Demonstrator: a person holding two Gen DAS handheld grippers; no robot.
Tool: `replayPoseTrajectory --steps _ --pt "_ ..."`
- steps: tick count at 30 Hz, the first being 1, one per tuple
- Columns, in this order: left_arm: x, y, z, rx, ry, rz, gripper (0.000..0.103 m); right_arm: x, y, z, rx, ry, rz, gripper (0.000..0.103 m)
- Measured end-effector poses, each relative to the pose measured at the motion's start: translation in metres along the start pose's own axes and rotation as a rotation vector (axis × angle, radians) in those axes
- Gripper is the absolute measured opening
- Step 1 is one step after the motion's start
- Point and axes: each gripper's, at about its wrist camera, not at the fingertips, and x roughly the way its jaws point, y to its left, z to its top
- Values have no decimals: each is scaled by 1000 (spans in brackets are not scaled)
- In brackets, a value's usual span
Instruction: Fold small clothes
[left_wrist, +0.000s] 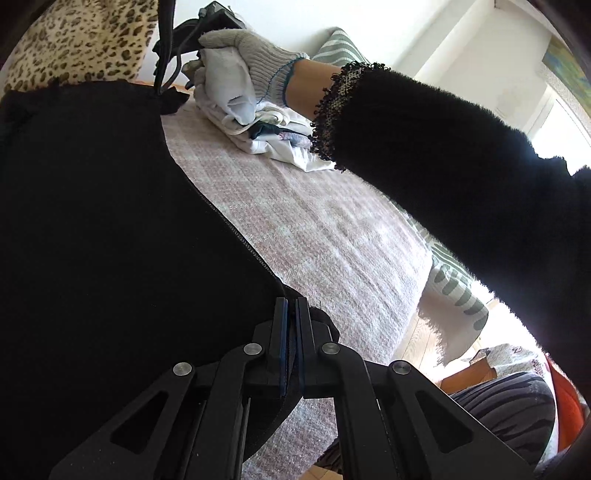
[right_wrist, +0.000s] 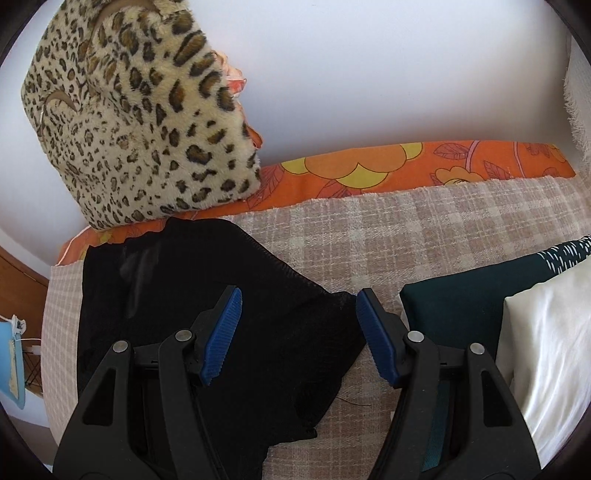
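A black knit garment (left_wrist: 92, 240) lies on the pink checked bed cover (left_wrist: 314, 240) and fills the left of the left wrist view. My left gripper (left_wrist: 291, 306) is shut on its edge. In the right wrist view the same black garment (right_wrist: 221, 314) lies flat below my right gripper (right_wrist: 299, 325), which is open and empty with its blue pads (right_wrist: 221, 336) just above the cloth. The right gripper body (left_wrist: 207, 26) shows at the top of the left wrist view, held by a gloved hand (left_wrist: 251, 48).
A pile of folded clothes, white (left_wrist: 273, 136) and dark green (right_wrist: 461, 306), lies to the right. A leopard-print cushion (right_wrist: 140, 122) leans on the wall over an orange flowered sheet (right_wrist: 369, 166). The bed edge (left_wrist: 424, 291) drops off at the right.
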Motion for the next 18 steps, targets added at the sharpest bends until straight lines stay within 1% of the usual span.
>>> replayPoseTrajectory --steps 3,5,6,7,9,11,12,13,15,18 --pt "3 3 0 -1 5 -7 2 21 -2 2 1 49 -96 68" --pt "3 6 0 -9 5 -6 2 34 -3 1 -20 87 -129 69" --pt "4 7 0 -13 6 -7 2 34 0 0 -45 72 -136 74" --pt "5 8 0 -17 5 -6 2 36 2 -1 -57 74 -139 75" --pt "3 10 0 -26 -4 -6 2 37 5 -4 -72 59 -162 75" --pt "0 11 -3 -34 -12 -6 1 36 10 -8 -101 40 -178 61" --pt "0 12 -3 -41 -15 -5 1 35 12 -10 -109 29 -170 45" --pt "-3 14 -4 -53 -22 -4 1 33 12 -10 -110 24 -147 26" --pt "-8 20 -5 -84 -35 1 1 32 17 -11 -111 25 -136 8" --pt "-18 29 -7 -138 -62 12 1 27 25 -13 -114 5 -152 6"
